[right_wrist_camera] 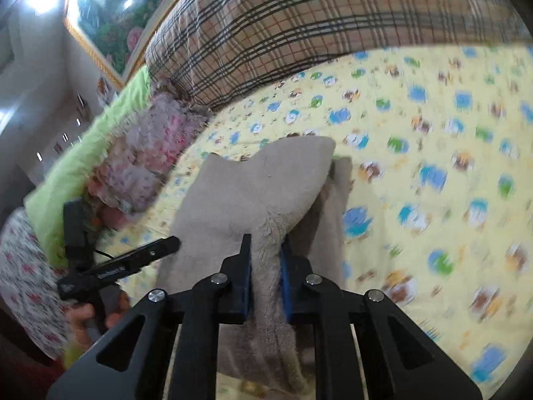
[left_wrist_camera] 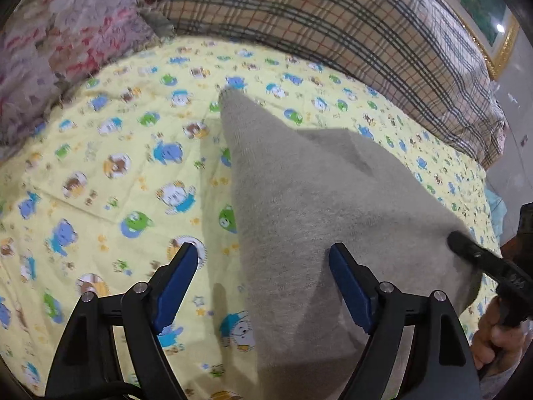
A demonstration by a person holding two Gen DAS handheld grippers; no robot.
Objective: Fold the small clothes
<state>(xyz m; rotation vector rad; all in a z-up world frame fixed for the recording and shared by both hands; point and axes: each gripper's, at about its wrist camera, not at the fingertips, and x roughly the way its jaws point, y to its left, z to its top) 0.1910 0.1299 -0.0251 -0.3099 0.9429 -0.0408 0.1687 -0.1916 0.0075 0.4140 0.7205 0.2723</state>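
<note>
On a bed spread with a yellow cartoon-print sheet (left_wrist_camera: 110,153), I work a small grey fleece garment (left_wrist_camera: 316,200). At far left, a flowered quilt (left_wrist_camera: 50,66) lies bunched against the sheet's edge. My left gripper (left_wrist_camera: 263,256) hangs with its blue-padded jaws spread wide, one pad over the bare sheet, the other above the cloth, gripping nothing. The garment lies ahead of it and to its right, one corner pointing toward a plaid blanket (left_wrist_camera: 349,33). At right, my right gripper (right_wrist_camera: 265,246) pinches a fold of the fleece tight between its jaws, lifting that edge off the sheet.
</note>
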